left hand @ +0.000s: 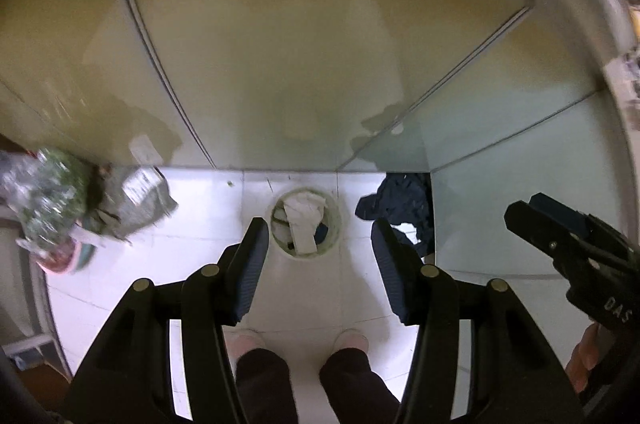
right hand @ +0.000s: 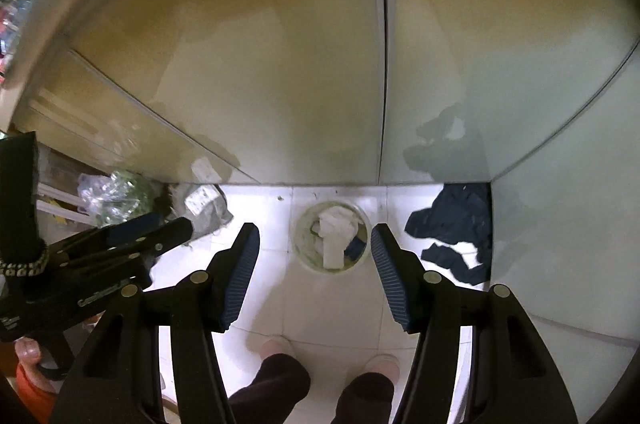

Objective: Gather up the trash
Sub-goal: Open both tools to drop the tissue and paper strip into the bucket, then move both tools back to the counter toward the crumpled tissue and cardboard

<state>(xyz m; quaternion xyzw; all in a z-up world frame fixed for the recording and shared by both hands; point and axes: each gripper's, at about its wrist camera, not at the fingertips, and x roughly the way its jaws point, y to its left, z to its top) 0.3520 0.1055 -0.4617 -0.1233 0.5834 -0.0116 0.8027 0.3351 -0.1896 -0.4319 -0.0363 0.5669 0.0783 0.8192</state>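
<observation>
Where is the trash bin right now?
The bin stands on the white floor against the cabinet doors, centred in both wrist views, with the dark cloth to its right and the grey bag to its left.

home | white tiled floor (right hand: 332,308) | slippered feet (right hand: 276,346) | cupboard doors (right hand: 280,64)

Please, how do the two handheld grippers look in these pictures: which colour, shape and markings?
Both the left gripper and the right gripper are black linkage frames with brass-coloured pivot pins. Their fingers carry dark blue ribbed pads. The right gripper's body shows white letters "DAS" in the left wrist view. No cables or sleeves are visible.
</observation>
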